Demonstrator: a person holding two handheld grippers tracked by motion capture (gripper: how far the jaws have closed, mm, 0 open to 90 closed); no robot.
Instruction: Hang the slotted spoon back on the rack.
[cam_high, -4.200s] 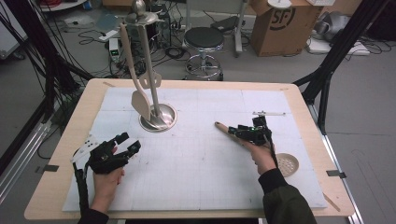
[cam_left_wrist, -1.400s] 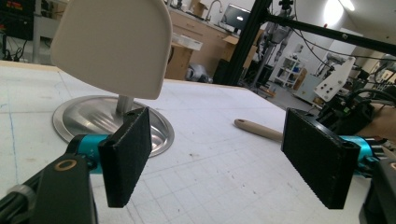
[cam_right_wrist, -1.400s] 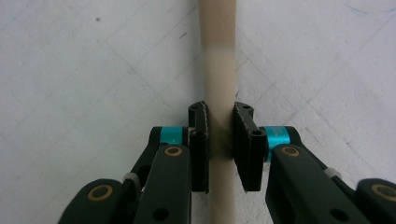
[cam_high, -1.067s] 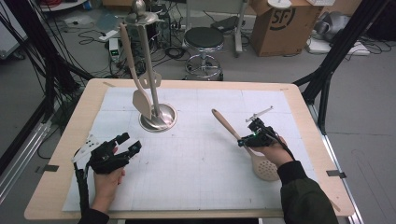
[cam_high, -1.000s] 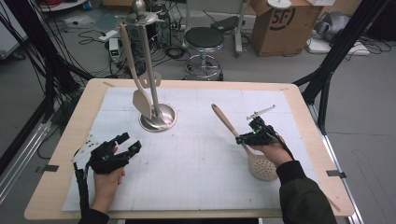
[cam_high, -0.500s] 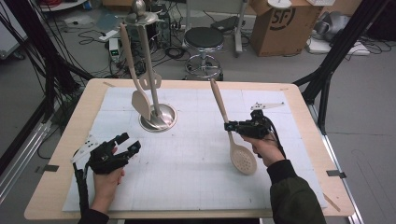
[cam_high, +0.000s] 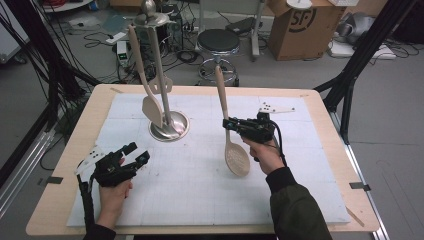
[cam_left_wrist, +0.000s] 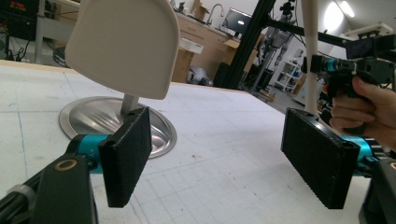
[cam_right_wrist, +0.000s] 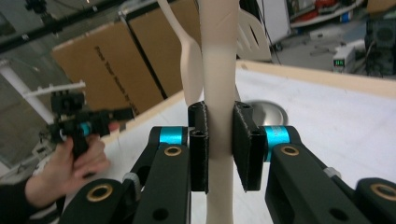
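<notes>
Two claws are at work over the tabletop (cam_high: 310, 200), and the risks differ from left to right. At the left, the left claw (cam_high: 134, 153) rests low near the front edge with its jaws spread wide and nothing between them; it is idle and well apart from the stand, so it offers no support if the utensil slips. Next comes the metal stand (cam_high: 169, 127), its round base on the white mat, with a pale spatula (cam_high: 150, 107) hanging beside the post. Any hard knock against that post could set the hung utensils swinging or tip the stand. Further right, the right claw (cam_high: 229, 124) is clamped narrowly on the handle of the slotted spoon (cam_high: 236, 159), which is lifted clear of the tabletop, bowl down and handle tip up. The pads (cam_right_wrist: 198, 140) grip a smooth, rounded handle near its middle, so the heavier bowl could make the spoon pivot or slide in the grip. Judging the handle tip against the stand's top is also hard, and a miss could drop the spoon.
</notes>
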